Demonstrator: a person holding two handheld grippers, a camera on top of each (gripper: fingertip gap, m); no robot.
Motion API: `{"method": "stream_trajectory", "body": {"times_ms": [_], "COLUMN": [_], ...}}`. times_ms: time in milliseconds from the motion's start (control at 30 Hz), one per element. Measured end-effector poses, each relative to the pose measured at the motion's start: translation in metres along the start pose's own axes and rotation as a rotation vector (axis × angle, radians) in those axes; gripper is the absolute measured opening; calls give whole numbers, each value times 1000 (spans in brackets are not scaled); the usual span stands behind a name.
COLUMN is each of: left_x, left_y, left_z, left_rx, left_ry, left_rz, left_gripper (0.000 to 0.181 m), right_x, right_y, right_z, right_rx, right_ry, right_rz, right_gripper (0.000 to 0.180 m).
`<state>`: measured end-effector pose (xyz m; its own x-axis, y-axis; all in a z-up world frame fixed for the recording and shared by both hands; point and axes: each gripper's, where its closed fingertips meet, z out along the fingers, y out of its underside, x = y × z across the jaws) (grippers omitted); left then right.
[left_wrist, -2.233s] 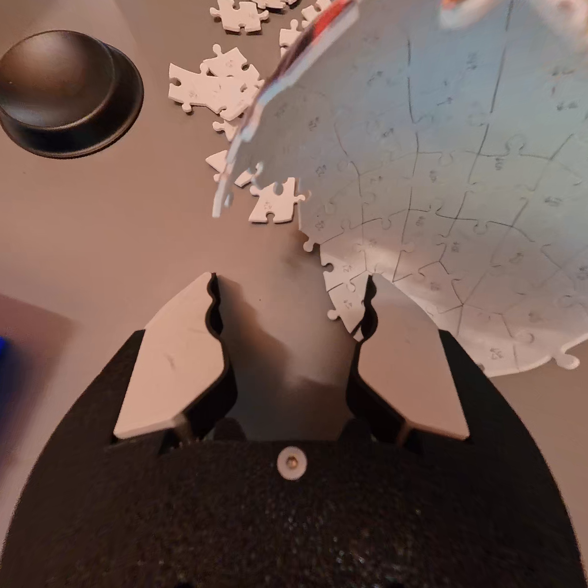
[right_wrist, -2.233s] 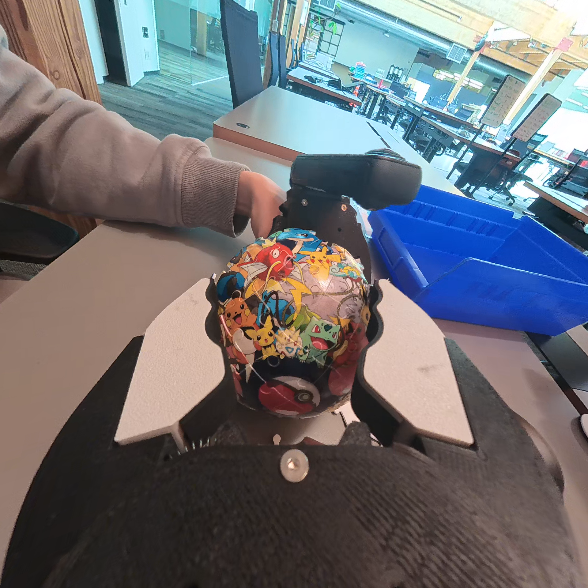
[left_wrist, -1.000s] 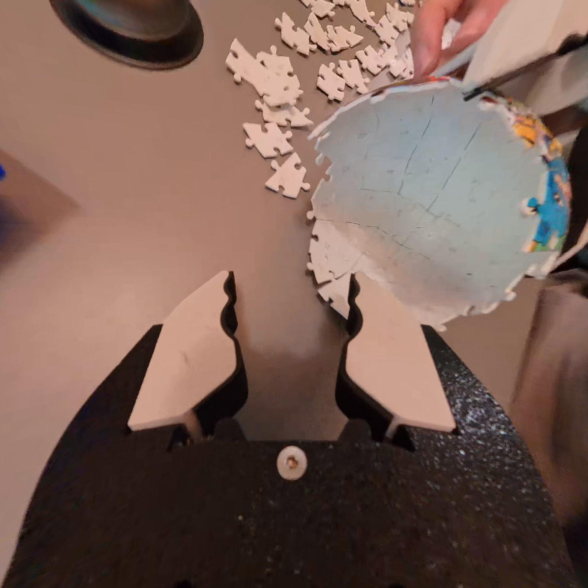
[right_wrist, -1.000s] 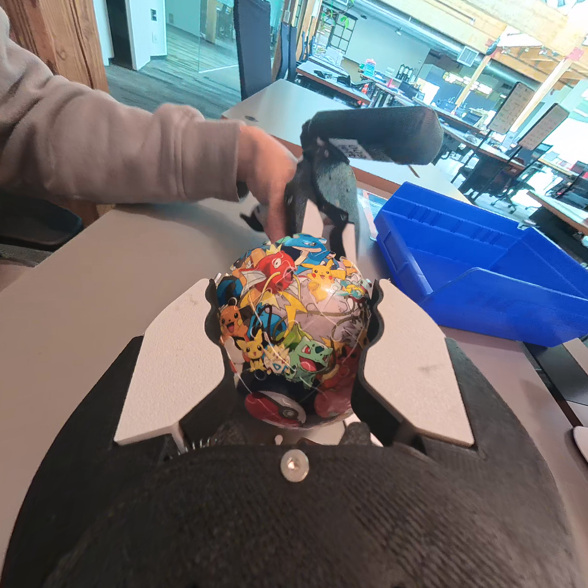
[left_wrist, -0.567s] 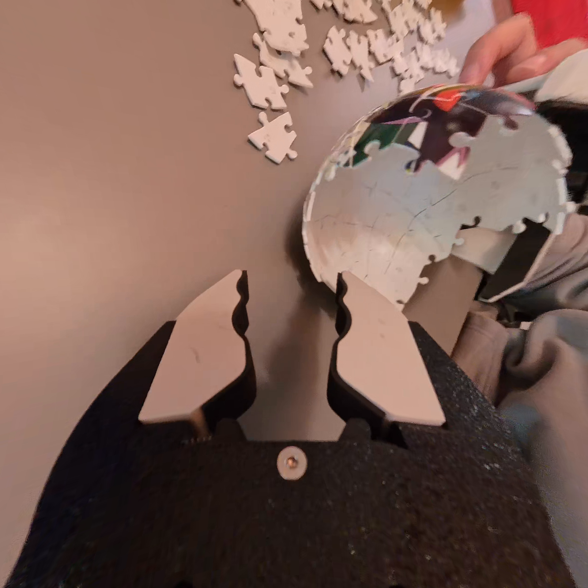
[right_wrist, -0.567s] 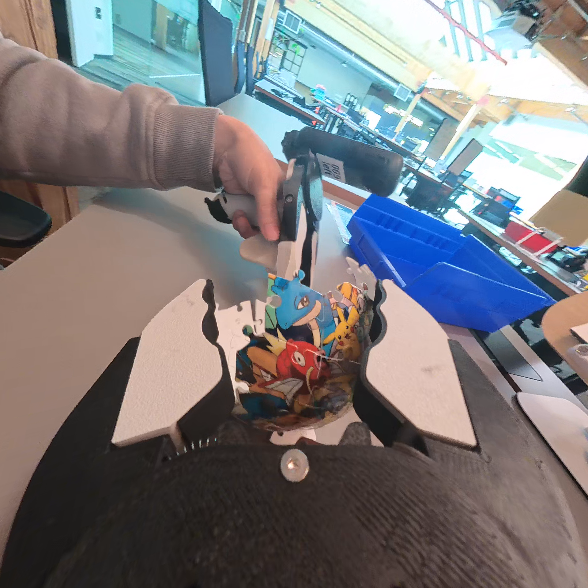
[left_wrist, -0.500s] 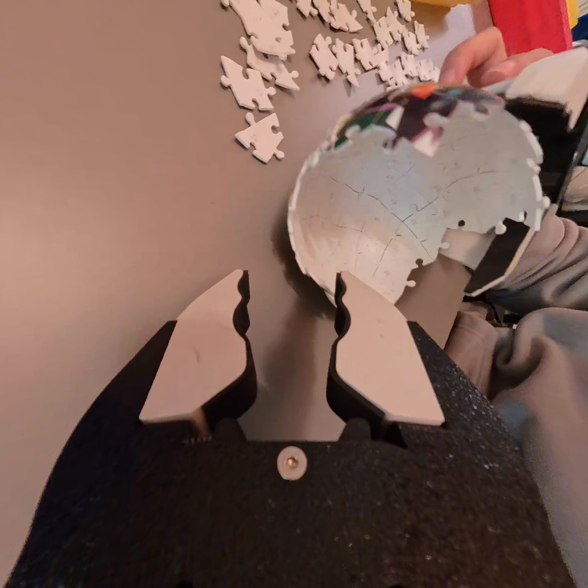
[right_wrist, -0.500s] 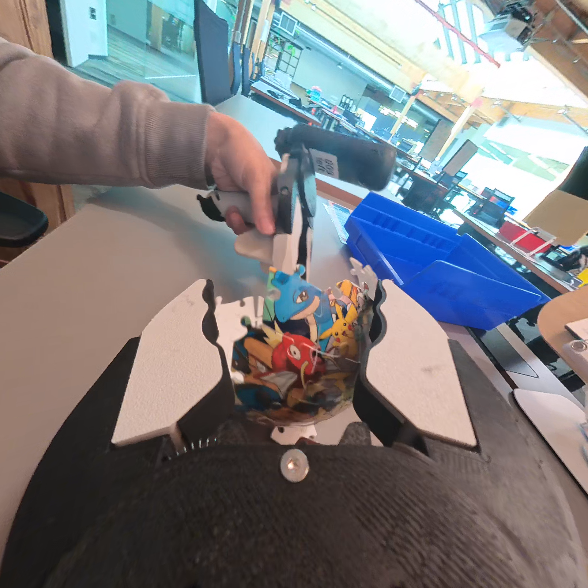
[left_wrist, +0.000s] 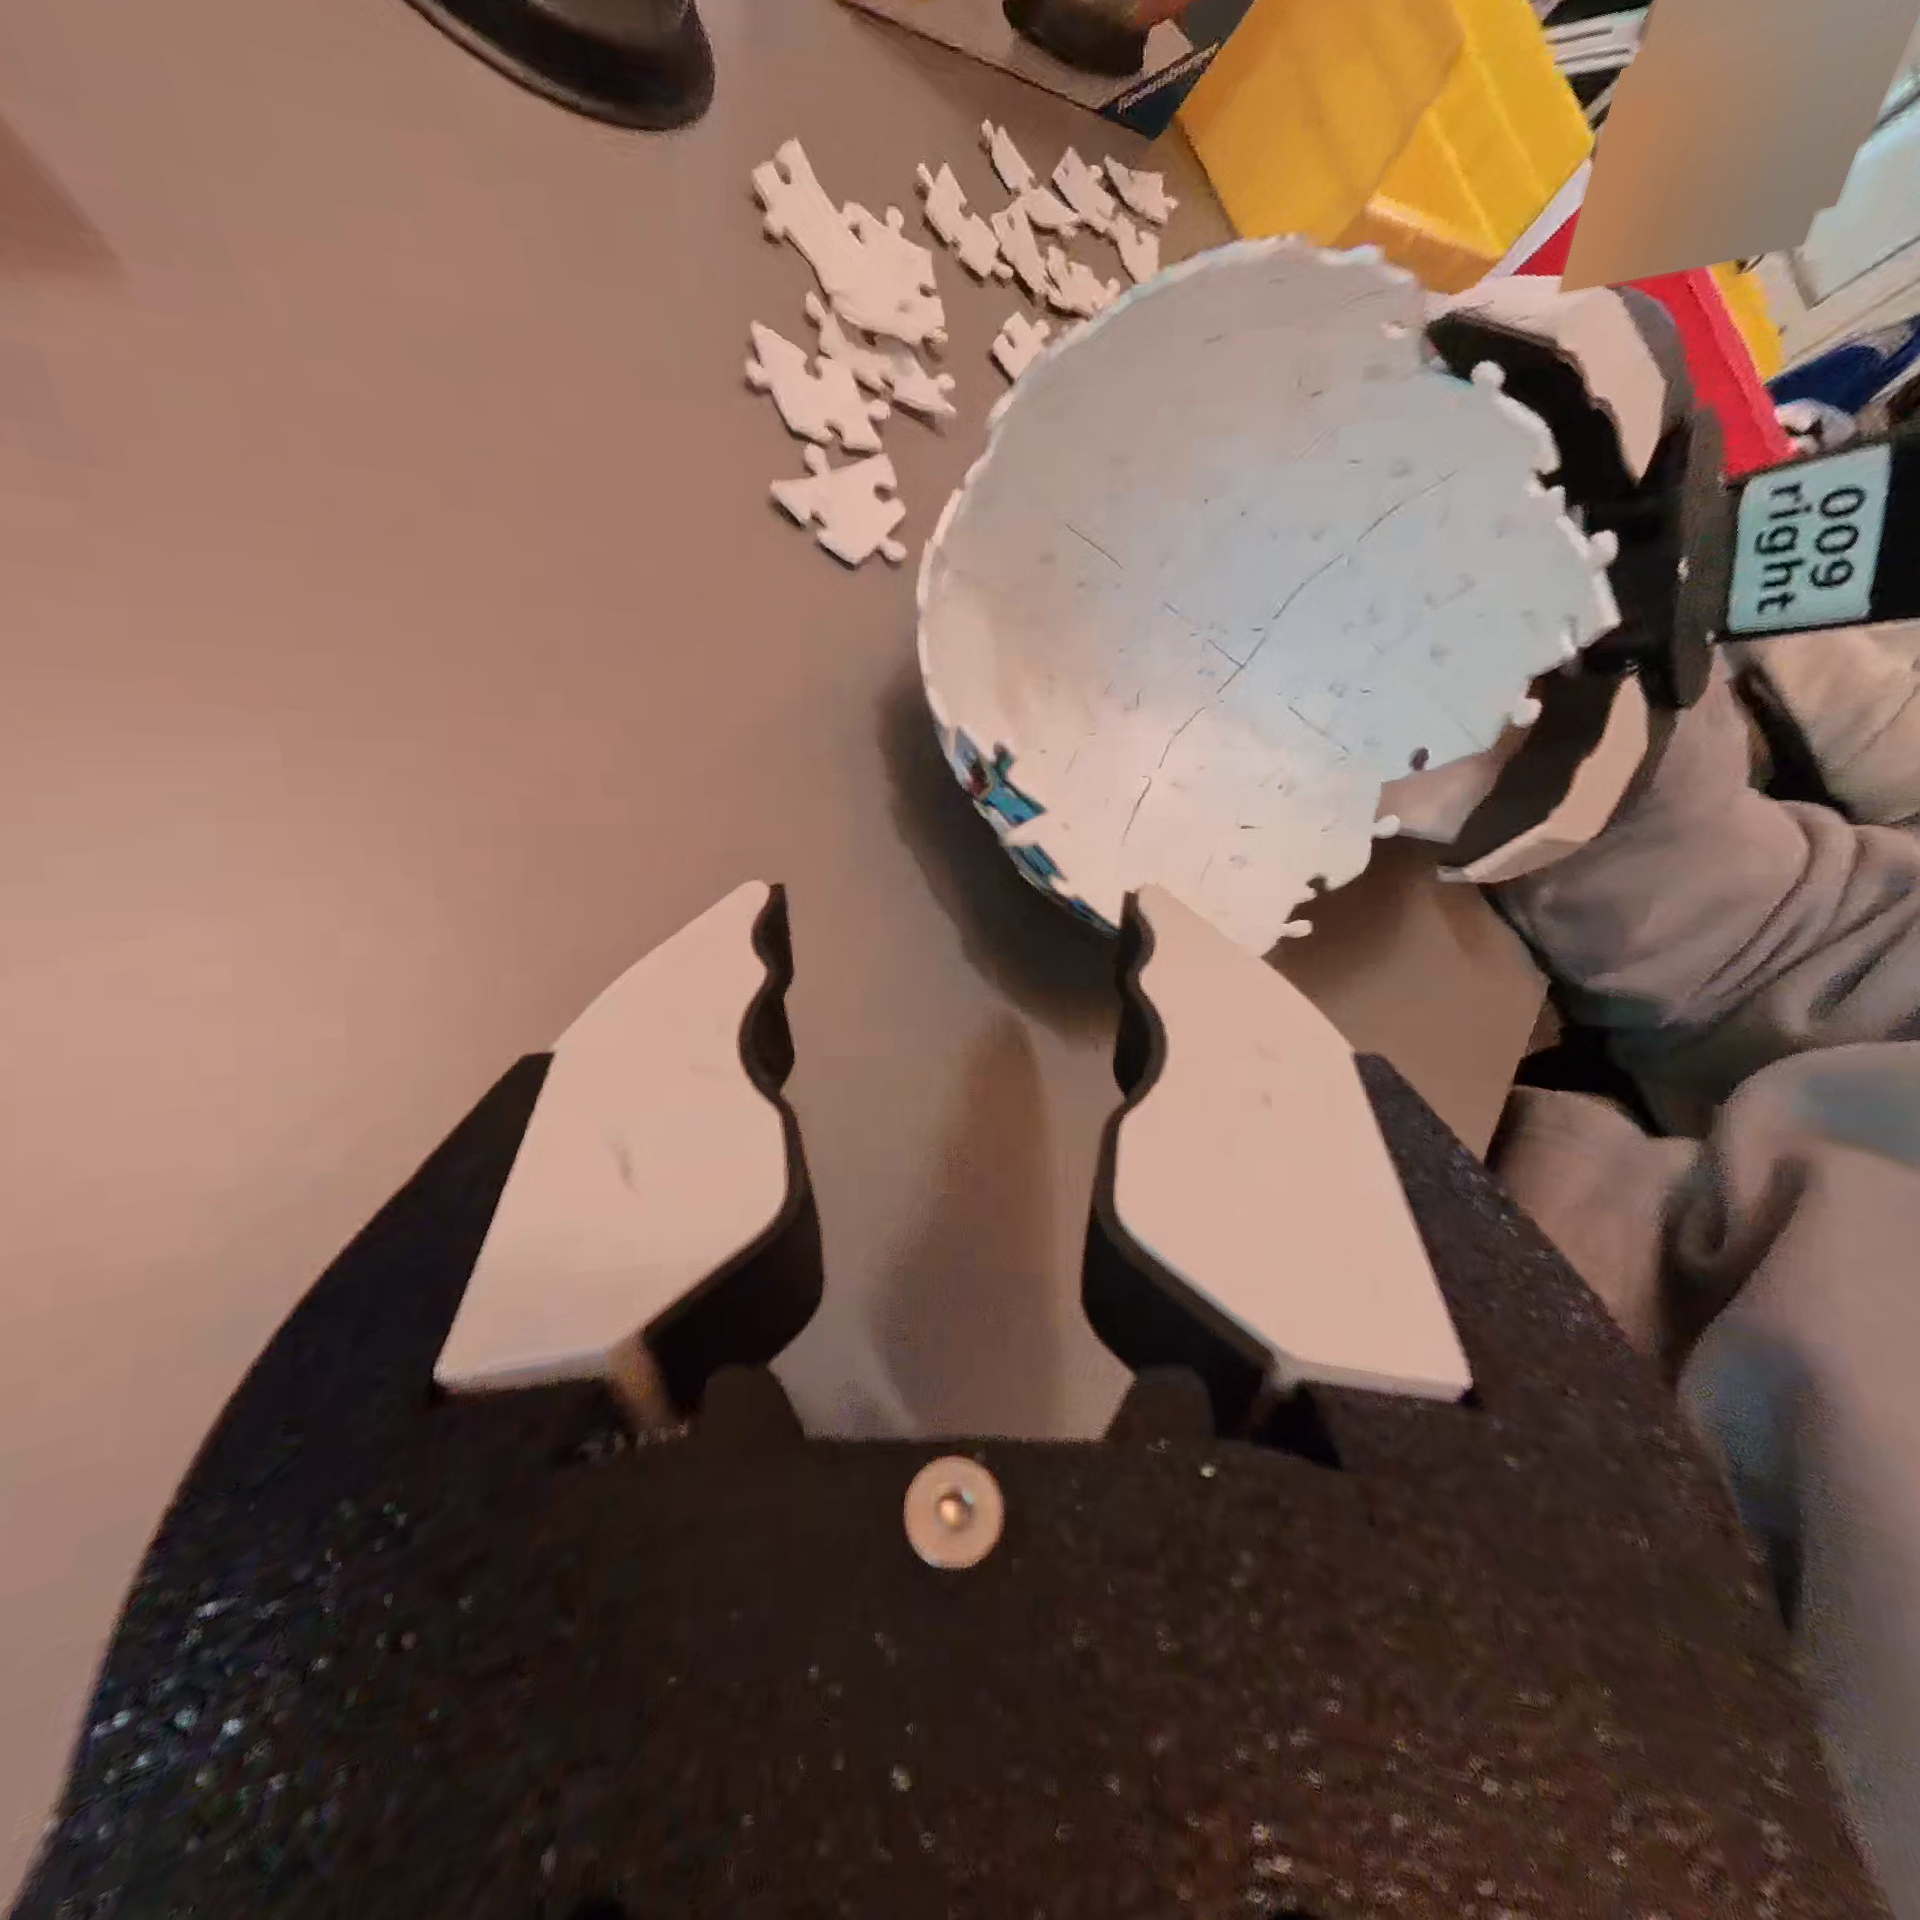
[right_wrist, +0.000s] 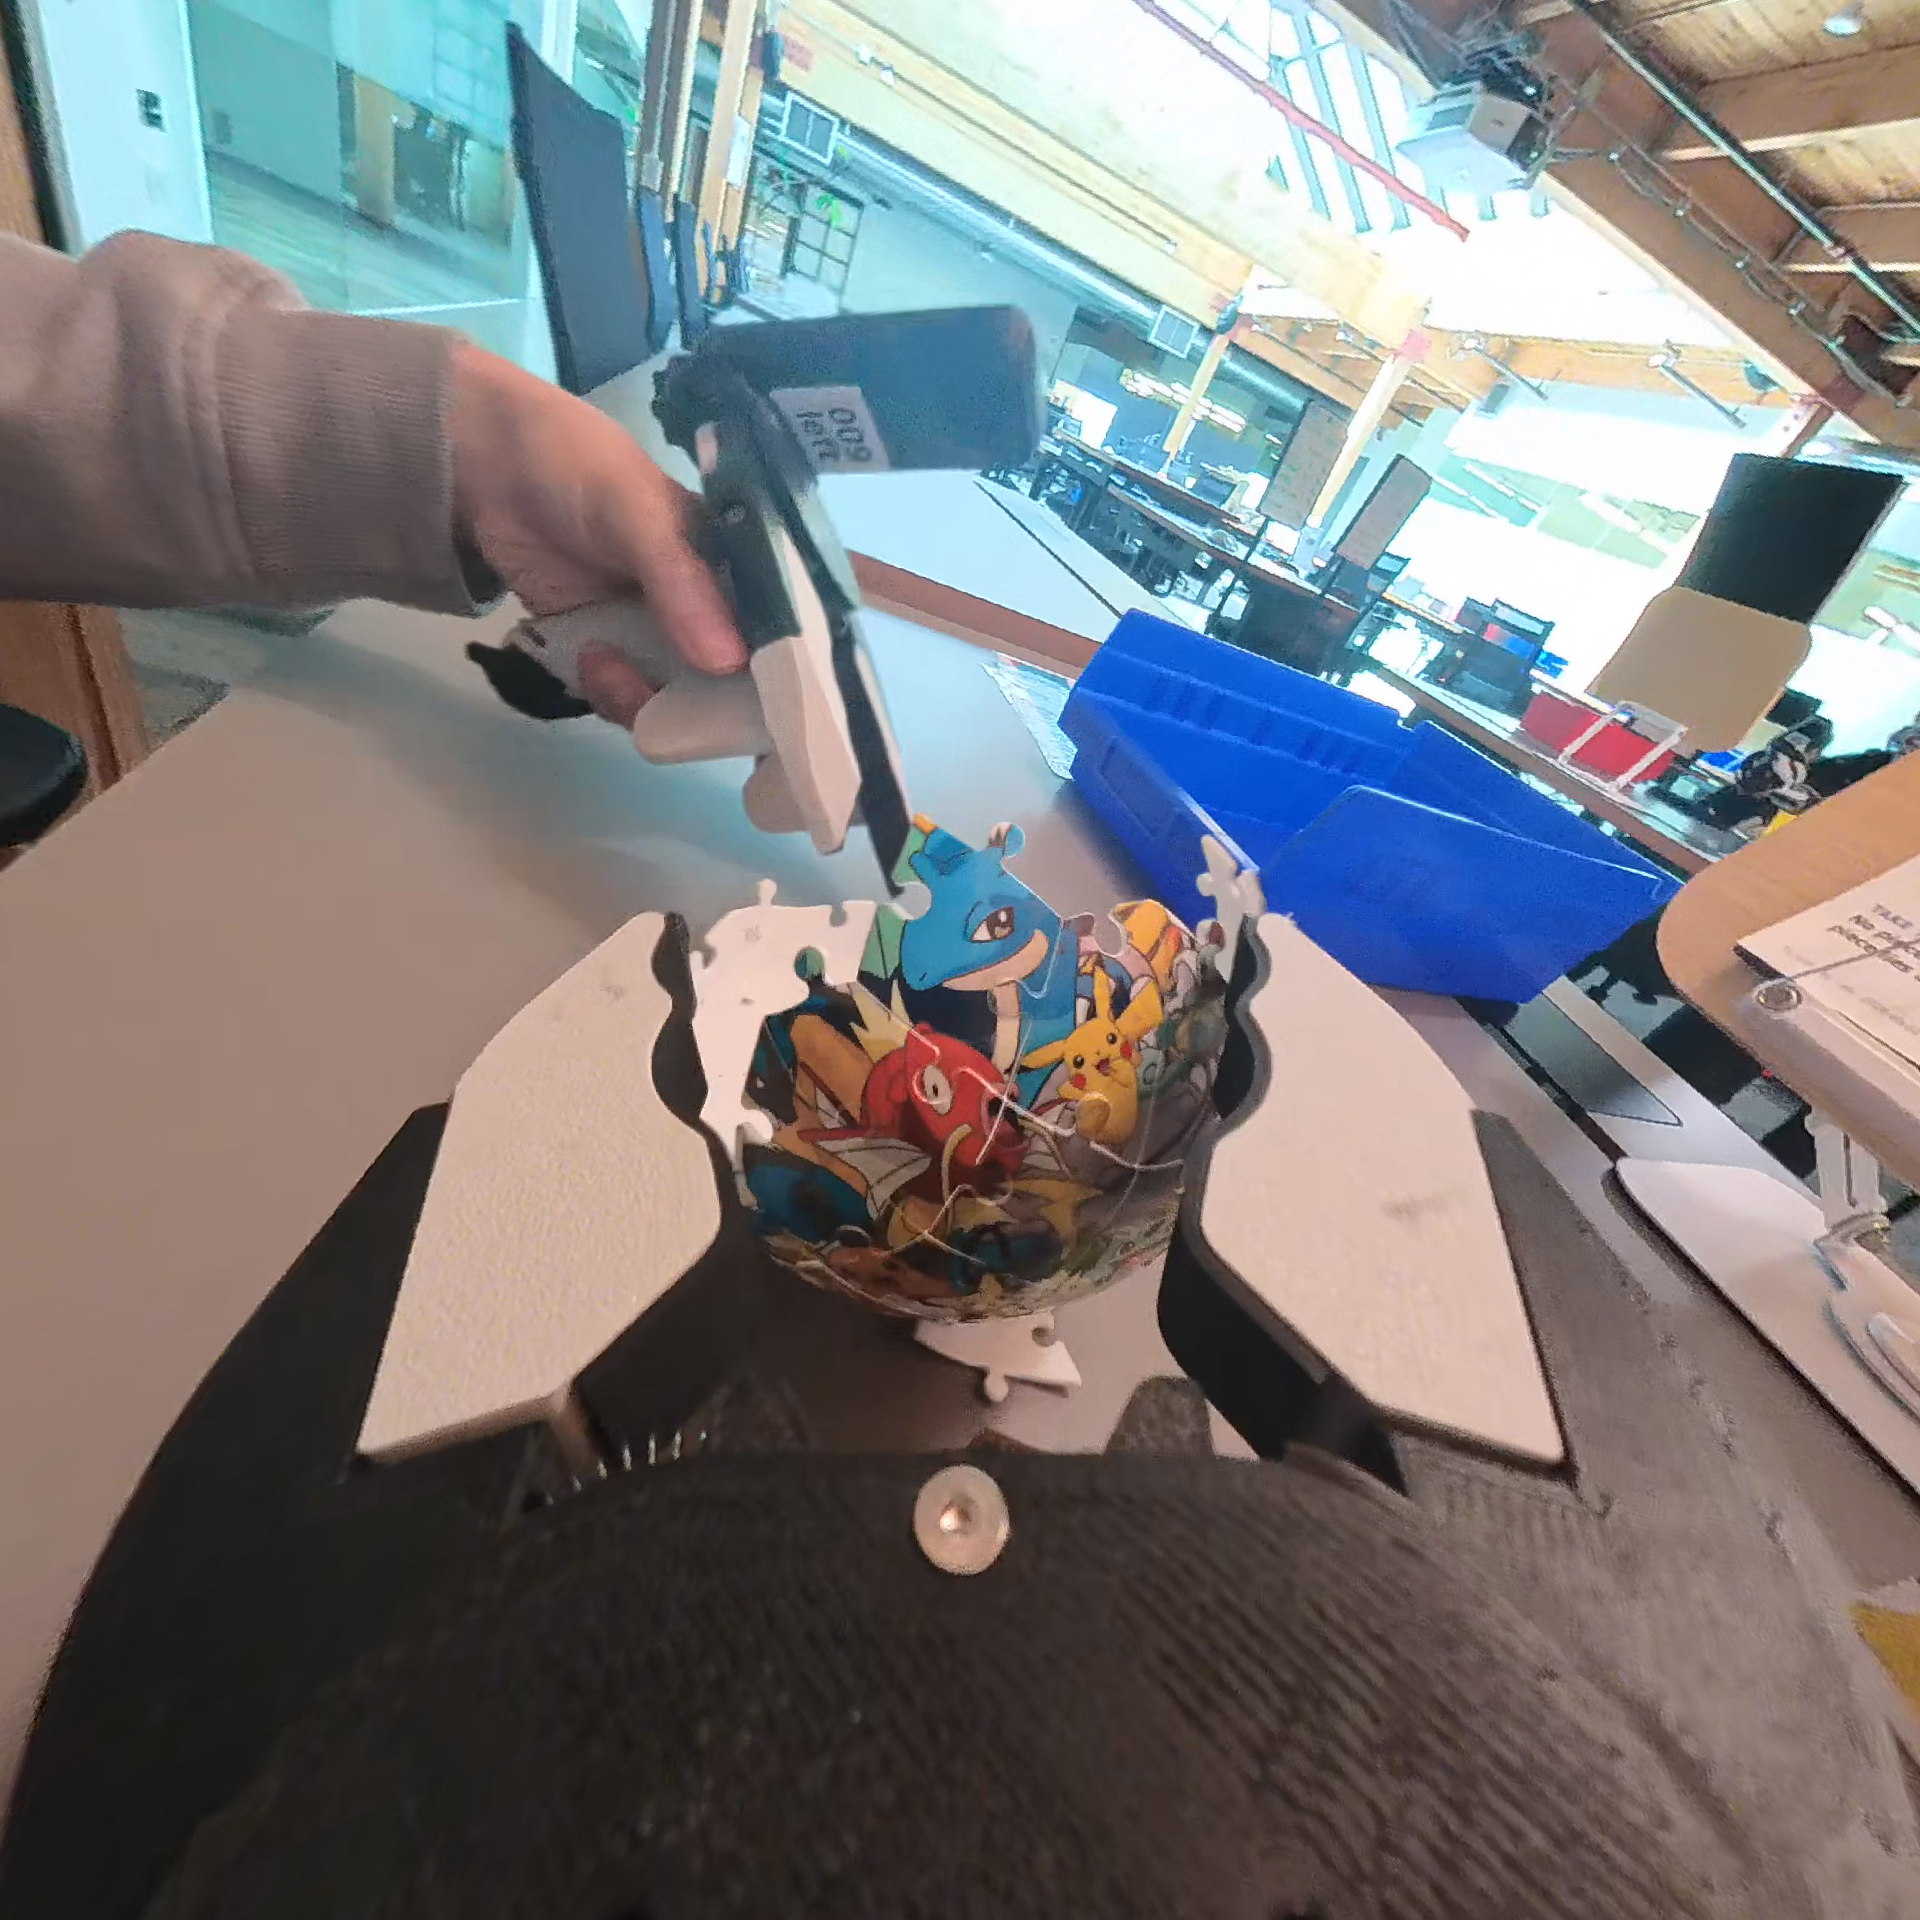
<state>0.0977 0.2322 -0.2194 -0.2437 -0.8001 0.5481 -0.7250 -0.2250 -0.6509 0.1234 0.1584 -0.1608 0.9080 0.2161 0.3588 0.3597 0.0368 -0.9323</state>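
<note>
My right gripper (right_wrist: 961, 935) is shut on a half-sphere puzzle shell (right_wrist: 966, 1122) with colourful cartoon creatures on its outside. It holds the shell by its sides, just above the grey table. In the left wrist view the shell's white inside (left_wrist: 1247, 582) faces the camera, with the right gripper (left_wrist: 1621, 540) behind it. My left gripper (left_wrist: 951, 914) is open and empty, its right fingertip next to the shell's lower rim. In the right wrist view the left gripper (right_wrist: 831, 727) hangs edge-on over the shell's far rim, held by a hand (right_wrist: 582, 540).
Several loose white puzzle pieces (left_wrist: 883, 312) lie on the table beyond the shell. A yellow bin (left_wrist: 1382, 125) and a black round stand (left_wrist: 582, 52) sit farther back. A blue bin (right_wrist: 1351, 810) stands to the right. One white piece (right_wrist: 997, 1361) lies under the shell.
The right gripper has turned the shell so its jagged rim points up and away. The left gripper lifted off the table, swung over the shell's rim, and its jaws narrowed somewhat.
</note>
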Motion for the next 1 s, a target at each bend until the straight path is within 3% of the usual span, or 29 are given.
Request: {"method": "stream_trajectory", "body": {"times_ms": [133,367,733,1000], "left_x": [15,4,-7,-4], "left_y": [-2,-21,-26,-30], "left_z": [10,33,63,72], "left_rx": [27,-59,-493,-546], "left_ry": [21,-123,-78,-46], "left_rz": [-27,16,167,222], "left_gripper": [59,52,27,7], "right_x": [-5,-15,-24,-37], "right_y": [-1,-1,0,-3], "right_z": [-8,-13,-16,-21], "right_rx": [-10,-24,-38,-30], "right_ry": [22,28,10,-68], "right_rz": [-34,-72,-111,-141], "right_gripper": [96,96,94,93]}}
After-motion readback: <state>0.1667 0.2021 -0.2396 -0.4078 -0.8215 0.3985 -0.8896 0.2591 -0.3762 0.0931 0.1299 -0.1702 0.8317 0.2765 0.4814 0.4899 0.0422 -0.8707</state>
